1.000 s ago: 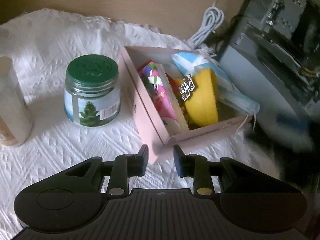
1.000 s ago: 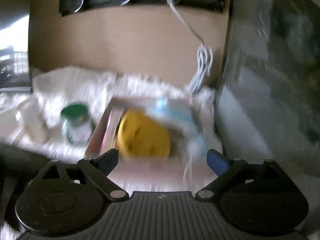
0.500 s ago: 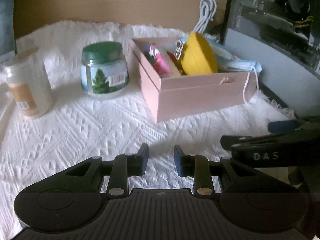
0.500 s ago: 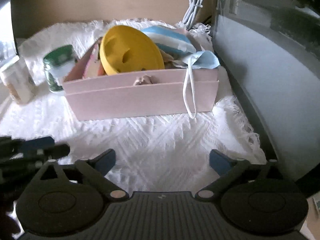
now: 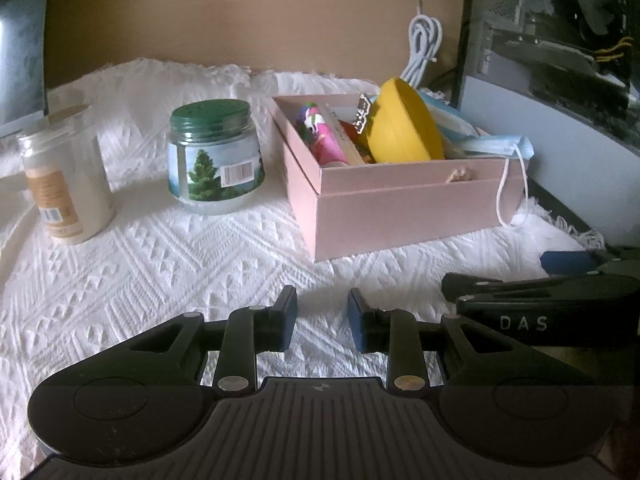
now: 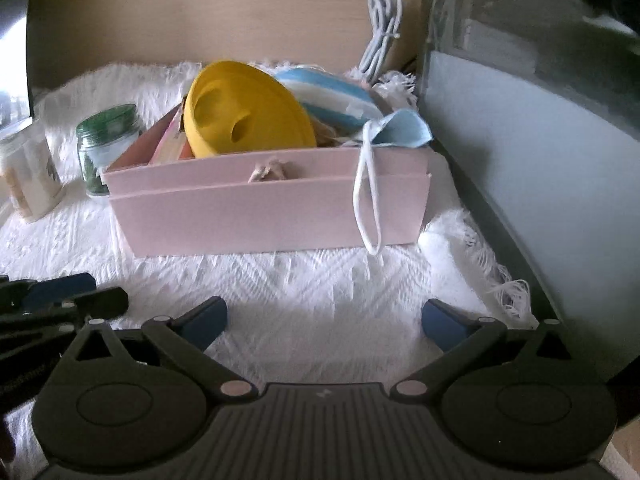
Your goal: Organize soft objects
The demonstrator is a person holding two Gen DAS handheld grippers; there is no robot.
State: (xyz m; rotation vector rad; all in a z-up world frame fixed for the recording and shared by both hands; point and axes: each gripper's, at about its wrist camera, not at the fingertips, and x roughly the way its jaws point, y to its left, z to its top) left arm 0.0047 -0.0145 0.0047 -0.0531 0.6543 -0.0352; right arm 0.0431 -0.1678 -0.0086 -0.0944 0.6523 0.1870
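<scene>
A pink box [image 5: 404,208] [image 6: 272,216] stands on a white textured cloth [image 5: 160,264]. It holds a yellow soft bowl-shaped thing [image 5: 404,128] [image 6: 244,112], a pink patterned item [image 5: 324,136], a blue-and-white striped item [image 6: 332,92] and a blue face mask [image 5: 496,146] [image 6: 400,130] whose ear loop [image 6: 370,208] hangs over the front wall. My left gripper [image 5: 322,320] hovers low over the cloth in front of the box, jaws narrowly apart and empty. My right gripper [image 6: 324,320] is wide open and empty, to the left gripper's right.
A green-lidded jar [image 5: 214,156] [image 6: 106,140] and a white bottle [image 5: 66,184] stand left of the box. A computer case [image 5: 560,80] [image 6: 540,100] walls the right side. A coiled white cable [image 5: 424,48] hangs at the back.
Both grippers have pulled back and down from over the box to low in front of it. The right gripper stays wide open; the left keeps its narrow gap.
</scene>
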